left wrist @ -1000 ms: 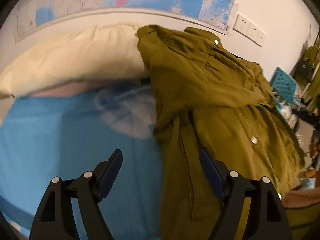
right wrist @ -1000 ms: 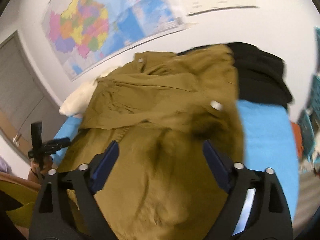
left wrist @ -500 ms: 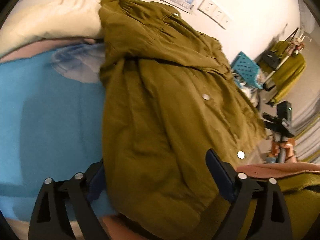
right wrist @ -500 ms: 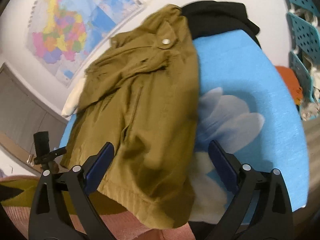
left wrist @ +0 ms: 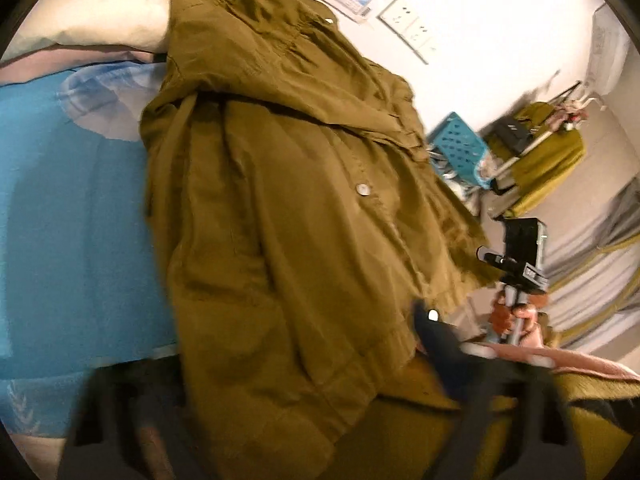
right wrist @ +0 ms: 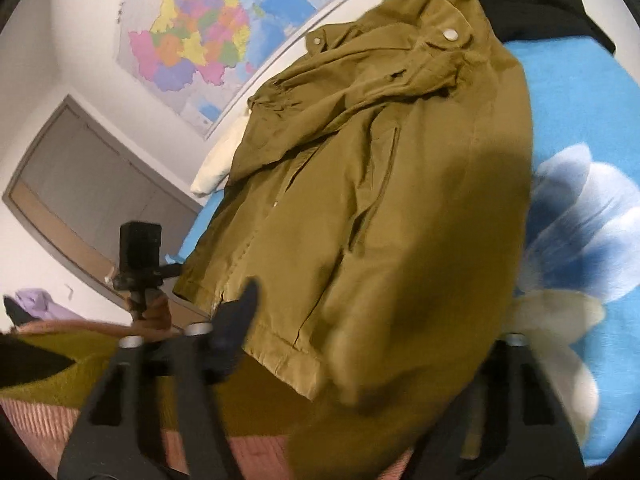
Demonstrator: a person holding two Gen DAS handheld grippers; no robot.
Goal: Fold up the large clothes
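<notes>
An olive-green jacket (left wrist: 280, 208) with silver snaps lies lengthwise on a blue bedspread (left wrist: 72, 216), sleeves folded in over its body, collar toward the wall. It also shows in the right wrist view (right wrist: 380, 208). My left gripper (left wrist: 276, 384) is open, blurred, at the jacket's hem, its left finger partly hidden under the cloth. My right gripper (right wrist: 372, 344) is open at the hem near the bed's edge; its right finger is behind the cloth. The right gripper (left wrist: 516, 256) also appears in the left wrist view, and the left gripper (right wrist: 140, 252) in the right wrist view.
A cream pillow (left wrist: 96, 12) lies by the wall left of the collar. A black garment (right wrist: 532, 4) lies beyond the collar. A blue crate (left wrist: 460, 148) and a loaded clothes rack (left wrist: 540, 152) stand off the bed. A map (right wrist: 216, 28) hangs on the wall.
Both grippers have pulled back from over the jacket toward its hem at the bed's near edge, and both views have swung. The jacket lies as before.
</notes>
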